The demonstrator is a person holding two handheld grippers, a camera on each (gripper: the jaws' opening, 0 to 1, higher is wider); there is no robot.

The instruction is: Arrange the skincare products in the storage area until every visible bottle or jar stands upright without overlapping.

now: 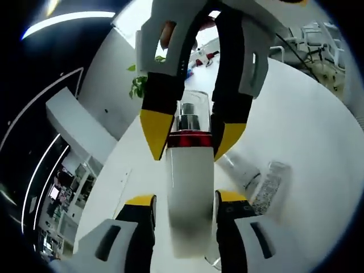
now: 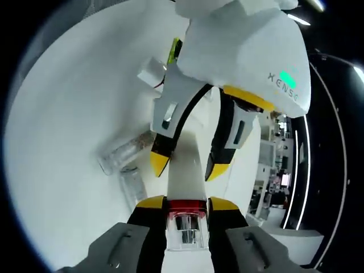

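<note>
I see open white table [image 1: 307, 131] to the side; two clear bottles [image 2: 122, 153] lying close beside the held white bottle [image 1: 190, 193] block my path there.

White bottle [image 1: 190, 193] with red band; yellow-tipped black tongs [image 1: 183, 207].

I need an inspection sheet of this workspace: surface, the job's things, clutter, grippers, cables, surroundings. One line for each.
Surface: white table, mostly bare.
Job's things: white bottle with a red band and clear cap, held off the table; two clear containers lie on their sides, touching or overlapping.
Clutter: small items at the far end, too small to tell.
Grippers: left gripper closed on the bottle's white body; right gripper closed at its red band.
Cables: black cable near the table's far edge.
Surroundings: green plant, white chairs, ceiling light strips.
</note>
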